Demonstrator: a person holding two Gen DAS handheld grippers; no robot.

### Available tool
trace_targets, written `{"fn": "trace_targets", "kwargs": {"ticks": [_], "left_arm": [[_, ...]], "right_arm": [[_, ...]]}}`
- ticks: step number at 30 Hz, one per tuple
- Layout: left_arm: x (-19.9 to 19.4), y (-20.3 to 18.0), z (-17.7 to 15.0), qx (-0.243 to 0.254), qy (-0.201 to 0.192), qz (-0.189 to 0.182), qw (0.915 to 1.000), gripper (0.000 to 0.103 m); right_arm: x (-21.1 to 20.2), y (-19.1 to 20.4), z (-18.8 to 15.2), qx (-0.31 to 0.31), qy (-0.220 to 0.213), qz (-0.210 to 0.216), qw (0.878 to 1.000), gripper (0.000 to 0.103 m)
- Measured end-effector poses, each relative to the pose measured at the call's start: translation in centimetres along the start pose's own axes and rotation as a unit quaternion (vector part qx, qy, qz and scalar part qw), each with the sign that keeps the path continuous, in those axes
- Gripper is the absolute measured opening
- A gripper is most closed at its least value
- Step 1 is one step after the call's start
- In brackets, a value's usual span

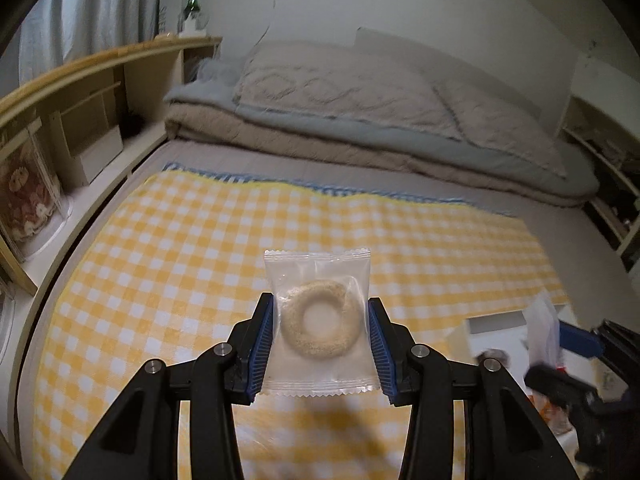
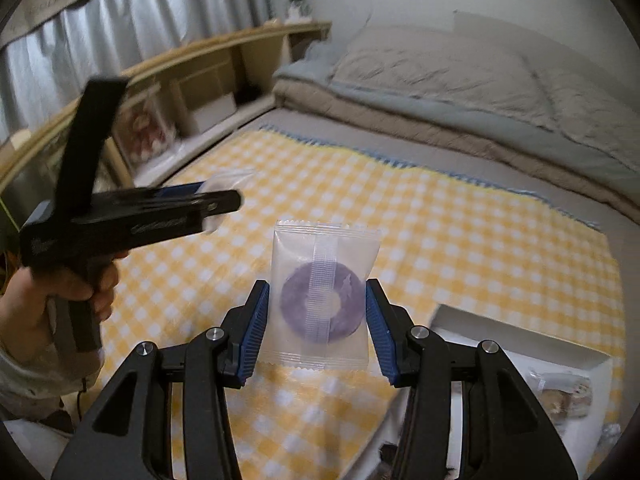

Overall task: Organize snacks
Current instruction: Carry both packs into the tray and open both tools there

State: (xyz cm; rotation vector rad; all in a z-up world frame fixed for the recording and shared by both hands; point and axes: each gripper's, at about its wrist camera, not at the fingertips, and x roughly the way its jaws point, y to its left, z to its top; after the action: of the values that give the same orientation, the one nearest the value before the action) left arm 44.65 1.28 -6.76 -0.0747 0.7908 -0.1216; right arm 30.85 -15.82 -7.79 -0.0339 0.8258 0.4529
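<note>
The left gripper (image 1: pixel 320 336) pinches a clear packet with a beige ring (image 1: pixel 318 330) by its side edges; the right gripper (image 2: pixel 316 330) likewise clamps a purple-ring packet (image 2: pixel 322 300). Both look light, slippery, probably brittle (grip the film margins). Beyond the fingers lies the checked cloth (image 1: pixel 160 240).
</note>
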Motion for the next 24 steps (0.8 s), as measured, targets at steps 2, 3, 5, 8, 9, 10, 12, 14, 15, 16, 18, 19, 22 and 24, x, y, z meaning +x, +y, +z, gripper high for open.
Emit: {"fn": "trace_targets", "kwargs": {"ticks": [2, 3, 5, 8, 9, 10, 12, 14, 15, 16, 18, 19, 22, 24], "left_arm": [[-2.0, -1.0, -0.4, 0.006, -0.01, -0.009, 0.9999, 0.044], [-3.0, -1.5, -0.6, 0.01, -0.014, -0.012, 0.9998, 0.044], [-4.3, -2.6, -0.8, 0.018, -0.019, -0.017, 0.9995, 0.044], [-6.3, -4.6, -1.0, 0.031, -0.026, -0.024, 0.9989, 0.044], [-7.0, -5.4, -1.1, 0.036, -0.028, -0.028, 0.9986, 0.044], [-7.6, -6.1, -1.2, 0.039, -0.031, -0.031, 0.9983, 0.044], [-8.6, -7.5, -1.5, 0.045, -0.034, -0.041, 0.9975, 0.044], [-9.4, -8.6, -1.6, 0.049, -0.036, -0.052, 0.9968, 0.044], [-9.8, -9.3, -1.9, 0.052, -0.035, -0.058, 0.9964, 0.044], [-9.9, -9.8, -2.0, 0.055, -0.034, -0.061, 0.996, 0.044], [-10.0, -11.0, -2.3, 0.063, -0.031, -0.069, 0.9951, 0.044], [-9.9, -11.5, -2.5, 0.066, -0.028, -0.076, 0.9946, 0.044], [-8.8, -13.2, -3.3, 0.072, -0.008, -0.099, 0.9924, 0.044], [-7.9, -14.0, -3.9, 0.075, 0.007, -0.114, 0.9905, 0.044]], "right_arm": [[-1.0, -0.7, -0.3, 0.007, -0.009, -0.01, 1.0, 0.049], [-1.8, -1.1, -0.5, 0.011, -0.014, -0.016, 1.0, 0.049], [-3.4, -1.9, -0.7, 0.018, -0.024, -0.027, 0.999, 0.049], [-5.2, -3.2, -0.9, 0.029, -0.036, -0.039, 0.998, 0.049], [-6.0, -3.9, -1.0, 0.034, -0.04, -0.043, 0.998, 0.049], [-6.4, -4.1, -1.0, 0.038, -0.043, -0.046, 0.997, 0.049], [-7.4, -5.1, -1.3, 0.048, -0.043, -0.047, 0.997, 0.049], [-8.2, -6.0, -1.6, 0.052, -0.045, -0.054, 0.996, 0.049], [-8.6, -6.6, -1.8, 0.053, -0.047, -0.059, 0.996, 0.049], [-9.0, -7.0, -2.0, 0.054, -0.049, -0.062, 0.995, 0.049], [-9.7, -8.2, -2.5, 0.065, -0.052, -0.064, 0.994, 0.049], [-10.0, -8.9, -2.7, 0.072, -0.055, -0.066, 0.994, 0.049], [-10.9, -10.7, -3.1, 0.084, -0.059, -0.079, 0.992, 0.049], [-11.5, -12.0, -3.4, 0.092, -0.064, -0.087, 0.99, 0.049]]}}
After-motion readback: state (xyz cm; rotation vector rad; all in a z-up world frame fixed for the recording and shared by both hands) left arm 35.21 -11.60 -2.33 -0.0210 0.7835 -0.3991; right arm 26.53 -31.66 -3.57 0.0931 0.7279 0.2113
